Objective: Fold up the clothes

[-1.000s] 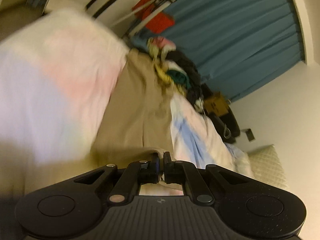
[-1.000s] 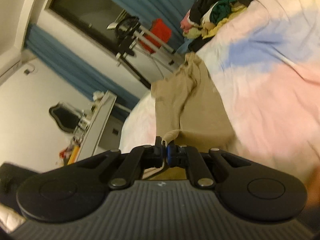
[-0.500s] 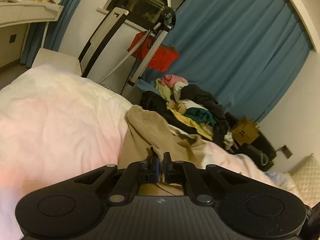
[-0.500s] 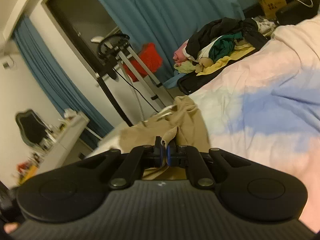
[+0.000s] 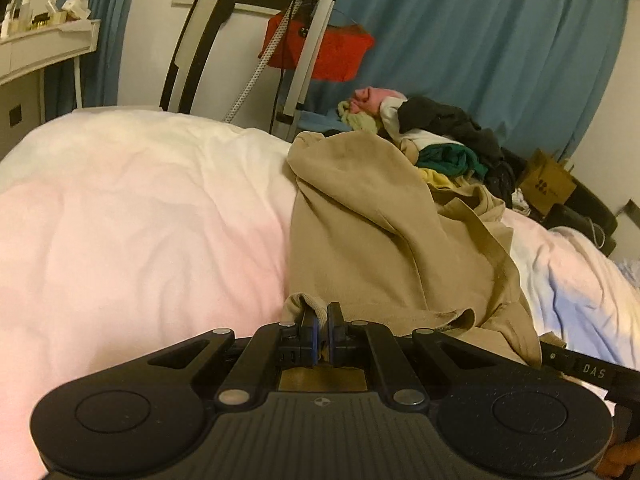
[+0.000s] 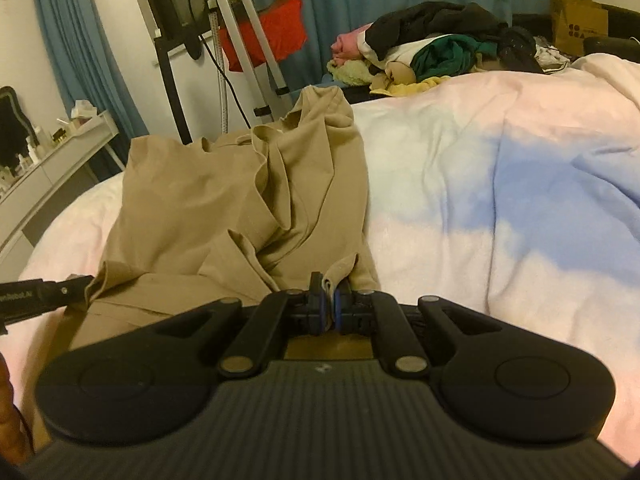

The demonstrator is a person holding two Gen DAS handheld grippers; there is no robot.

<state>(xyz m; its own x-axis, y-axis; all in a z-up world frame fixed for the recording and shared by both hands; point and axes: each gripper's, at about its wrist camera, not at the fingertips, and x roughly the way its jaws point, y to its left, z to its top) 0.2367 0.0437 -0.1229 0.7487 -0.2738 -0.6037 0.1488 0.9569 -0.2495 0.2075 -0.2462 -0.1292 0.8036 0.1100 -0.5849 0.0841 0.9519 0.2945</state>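
Both grippers pinch the tan garment's near hem.

The left gripper point(image 5: 320, 326) and right gripper point(image 6: 329, 303) each clamp a fold of the tan garment point(image 5: 380, 240), which stretches ahead of them, rumpled, across the pastel duvet point(image 6: 500, 184); a clothes pile point(image 6: 432, 52) lies beyond.

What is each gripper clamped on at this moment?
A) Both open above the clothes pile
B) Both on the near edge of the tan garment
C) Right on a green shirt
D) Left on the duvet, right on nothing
B: the left gripper and the right gripper each pinch the tan garment at its near edge.
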